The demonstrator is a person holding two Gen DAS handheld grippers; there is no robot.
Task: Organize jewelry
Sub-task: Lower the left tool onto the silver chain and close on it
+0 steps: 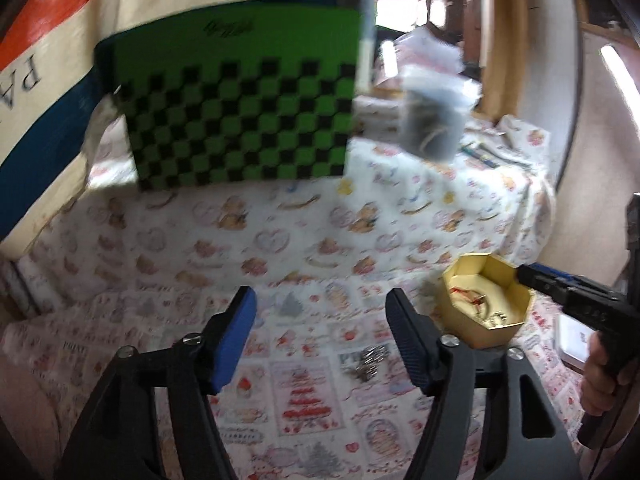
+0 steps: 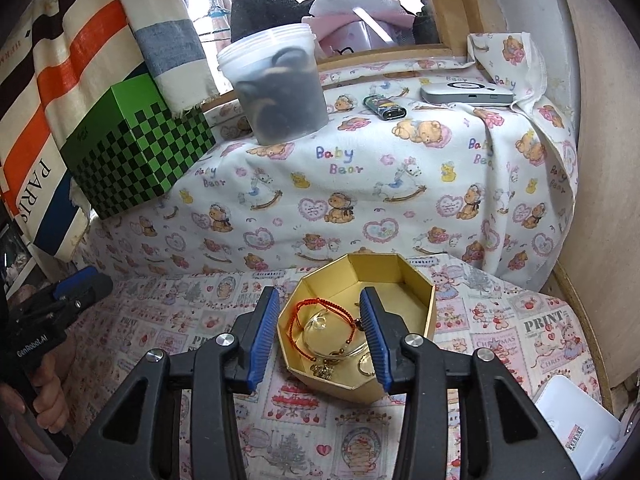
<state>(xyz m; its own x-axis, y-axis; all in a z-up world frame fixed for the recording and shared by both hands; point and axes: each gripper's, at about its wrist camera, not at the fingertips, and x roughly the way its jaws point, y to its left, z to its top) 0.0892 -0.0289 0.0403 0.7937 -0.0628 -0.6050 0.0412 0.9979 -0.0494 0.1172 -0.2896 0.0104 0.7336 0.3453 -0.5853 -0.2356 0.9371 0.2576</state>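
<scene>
Green-and-black checkered cardboard box (image 2: 136, 148) stands at the far left against a striped bag. Nearer, the left tongs (image 1: 320, 344) hang released over the patterned cloth on the worktop (image 1: 200, 248), nothing between the blue pads; a small silvery piece of jewelry (image 1: 370, 362) lies on the cloth just below them. Further right sits the gold octagonal cardboard box (image 2: 426, 300), holding a red cord bracelet (image 2: 320, 316), a clear bangle (image 2: 336, 340) and a ring (image 2: 366, 364). The right tongs (image 2: 320, 340) hover over this box, parted, gripping nothing. A white case (image 2: 576, 428) lies at the right edge.
</scene>
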